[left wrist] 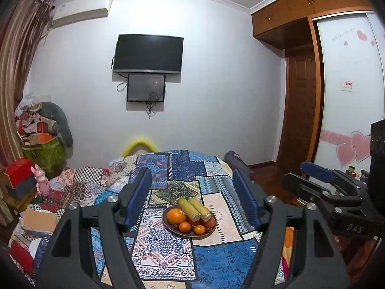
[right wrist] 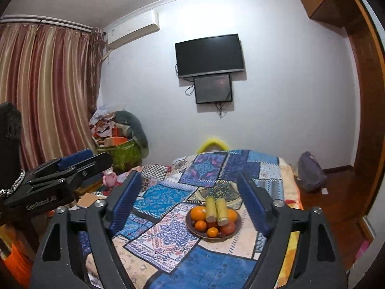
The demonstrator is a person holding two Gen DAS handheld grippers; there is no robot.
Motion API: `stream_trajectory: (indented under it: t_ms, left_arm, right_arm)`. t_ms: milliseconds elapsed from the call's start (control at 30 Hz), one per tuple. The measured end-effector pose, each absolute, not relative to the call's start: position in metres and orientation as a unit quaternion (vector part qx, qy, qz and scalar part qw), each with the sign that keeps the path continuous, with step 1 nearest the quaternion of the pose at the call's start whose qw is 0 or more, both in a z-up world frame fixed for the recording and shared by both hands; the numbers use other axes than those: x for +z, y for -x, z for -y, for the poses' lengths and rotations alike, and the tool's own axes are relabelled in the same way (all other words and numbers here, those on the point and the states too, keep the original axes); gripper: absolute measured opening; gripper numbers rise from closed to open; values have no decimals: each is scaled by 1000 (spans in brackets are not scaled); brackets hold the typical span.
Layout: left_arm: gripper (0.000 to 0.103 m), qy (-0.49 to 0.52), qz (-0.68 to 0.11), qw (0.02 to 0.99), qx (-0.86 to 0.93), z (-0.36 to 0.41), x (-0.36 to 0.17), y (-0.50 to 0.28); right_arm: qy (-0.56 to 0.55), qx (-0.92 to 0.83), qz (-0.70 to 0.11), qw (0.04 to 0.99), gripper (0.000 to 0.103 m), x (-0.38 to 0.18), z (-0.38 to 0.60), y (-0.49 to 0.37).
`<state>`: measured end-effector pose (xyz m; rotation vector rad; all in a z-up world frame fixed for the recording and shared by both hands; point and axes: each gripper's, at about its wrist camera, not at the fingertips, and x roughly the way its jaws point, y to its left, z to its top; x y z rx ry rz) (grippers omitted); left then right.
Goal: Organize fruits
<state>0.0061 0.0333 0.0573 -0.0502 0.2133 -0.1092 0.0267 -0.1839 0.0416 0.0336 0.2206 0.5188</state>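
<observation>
Blue-padded fingers (left wrist: pixel 142 192) of the left gripper (left wrist: pixel 192 192) stand spread apart with nothing between the pads, released. Beyond them, in the gap and a little nearer the left finger than the right, a brown plate (left wrist: pixel 204 234) rests on the patchwork bedspread (left wrist: pixel 221 260). It carries a large orange (left wrist: pixel 176 216), small tangerines (left wrist: pixel 184 226), reddish fruit (left wrist: pixel 209 222) and two pale yellow-green stalk pieces (left wrist: pixel 192 208) lying across the top.

In the right wrist view, the right gripper (right wrist: pixel 190 197) is likewise spread, its fingers (right wrist: pixel 125 200) holding nothing. That same plate (right wrist: pixel 234 231) sits beyond the tips, closer to the right finger than the left, the stalk pieces (right wrist: pixel 221 210) pointing away from the camera, oranges (right wrist: pixel 198 213) on either side of them.

Each gripper shows at the edge of the other's view: the right one outside the left gripper's right finger, the left one outside the right gripper's left finger.

Further past the fingertips, a dark television (left wrist: pixel 148 54) hangs on the pale wall above a smaller screen (left wrist: pixel 146 87). Off beyond the left finger are striped curtains (right wrist: pixel 45 91), an air conditioner (right wrist: pixel 132 29) and a heap of boxes (right wrist: pixel 115 142); beyond the right finger, a wooden wardrobe (left wrist: pixel 300 101).
</observation>
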Motion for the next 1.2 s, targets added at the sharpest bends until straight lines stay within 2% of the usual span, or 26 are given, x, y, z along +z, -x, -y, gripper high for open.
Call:
stream_trajectory:
  t_ms: [67,267,367,1200]
  left_arm:
    - [82,25,-102,993,-53,-33,57,-3]
    - [96,30,-95,994,-43,-36,55,1]
    - [100,26,-91,995,-36,-36,54,2]
    - [103,13,-92,995,-31,-35,52,1]
  right_arm:
    - [-16,248,-103,963,88,43,185,-24]
    - [-14,232,-92,968,103,43,184,-18]
    - [-7,223,-88,971,103,44,183,-17]
    - [-22,222,-97,970,103,44,190,-15]
